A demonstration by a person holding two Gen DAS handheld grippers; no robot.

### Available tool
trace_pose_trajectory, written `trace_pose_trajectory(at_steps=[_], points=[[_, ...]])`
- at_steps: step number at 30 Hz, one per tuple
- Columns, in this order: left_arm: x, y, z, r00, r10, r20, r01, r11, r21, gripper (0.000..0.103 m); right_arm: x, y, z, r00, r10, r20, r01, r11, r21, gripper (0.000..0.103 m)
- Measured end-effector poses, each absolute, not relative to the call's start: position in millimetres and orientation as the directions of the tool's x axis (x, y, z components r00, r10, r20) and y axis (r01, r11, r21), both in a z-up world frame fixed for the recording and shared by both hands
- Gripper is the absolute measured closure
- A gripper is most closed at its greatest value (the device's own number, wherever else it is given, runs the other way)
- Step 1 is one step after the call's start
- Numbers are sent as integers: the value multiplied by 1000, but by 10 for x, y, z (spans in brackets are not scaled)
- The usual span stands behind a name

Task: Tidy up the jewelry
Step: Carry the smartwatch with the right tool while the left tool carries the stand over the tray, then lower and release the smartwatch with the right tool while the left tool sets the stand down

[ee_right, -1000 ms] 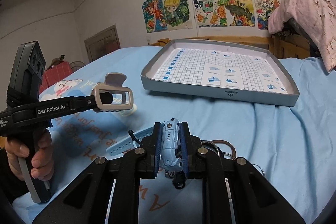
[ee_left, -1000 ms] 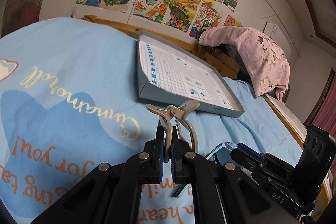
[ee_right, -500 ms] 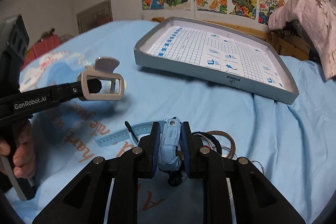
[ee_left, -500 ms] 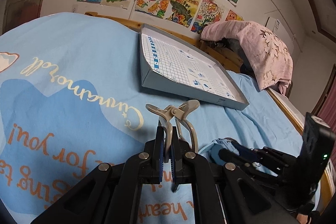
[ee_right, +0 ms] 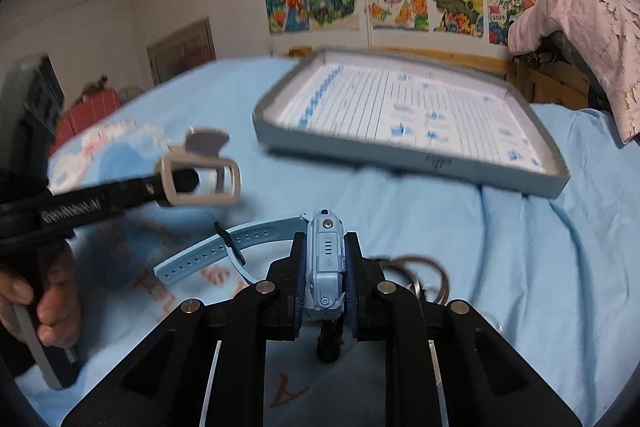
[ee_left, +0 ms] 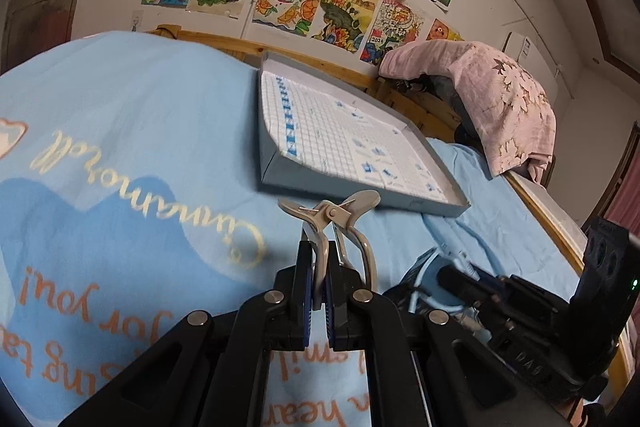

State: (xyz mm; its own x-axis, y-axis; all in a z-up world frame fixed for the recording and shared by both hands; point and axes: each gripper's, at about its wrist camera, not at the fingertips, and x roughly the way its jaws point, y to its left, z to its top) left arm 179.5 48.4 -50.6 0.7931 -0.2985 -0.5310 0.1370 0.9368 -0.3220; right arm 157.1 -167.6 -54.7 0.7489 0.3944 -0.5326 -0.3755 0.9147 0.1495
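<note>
Nearest, the right gripper (ee_right: 323, 279) is clamped on a pale blue plastic smartwatch (ee_right: 324, 263), strap trailing left above the blue bedspread (ee_right: 540, 267). Beside it, the left gripper (ee_left: 316, 291) pinches a beige rectangular hair clip (ee_left: 334, 227). Thin metal bangles (ee_right: 420, 273) lie just behind. Farther off sits the shallow grey cardboard tray (ee_right: 404, 155); both items likely belong there, lowered gently and kept apart.

A pale blue plastic wristwatch (ee_right: 324, 263) with a hole-dotted strap sits between black gripper (ee_right: 325, 269) fingers edged in dark blue. A beige plastic hair claw (ee_left: 334, 227) is just ahead of the other black gripper (ee_left: 318, 287). Beyond both, a grey cardboard tray (ee_right: 404, 155) carries white paper gridded in blue. The light blue bedsheet (ee_left: 140, 115) bears cream and orange lettering.
</note>
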Motion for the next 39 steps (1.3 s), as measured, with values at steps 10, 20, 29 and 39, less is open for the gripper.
trace_pose_trajectory(at_steps=[10,20,29,39], points=[[2507,367,-164,821,-284,-495,138,940,-312,98,2277,-1941,-296,842,336,-423,-280,941,191,88],[3115,193,-240,778,-267,-569,134,955,-264,98,3171,-1886,-471,831,266,-488,-211,963,167,88],[3174,168,-325,754,-236,-613,108,965,-239,96,3321,-1800,-684,802,260,-538,-194,965,178,87],[3045,236,-295,757,-199,-622,74,972,-221,65,3185,-1903,-664,810,249,-531,-174,967,189,70]])
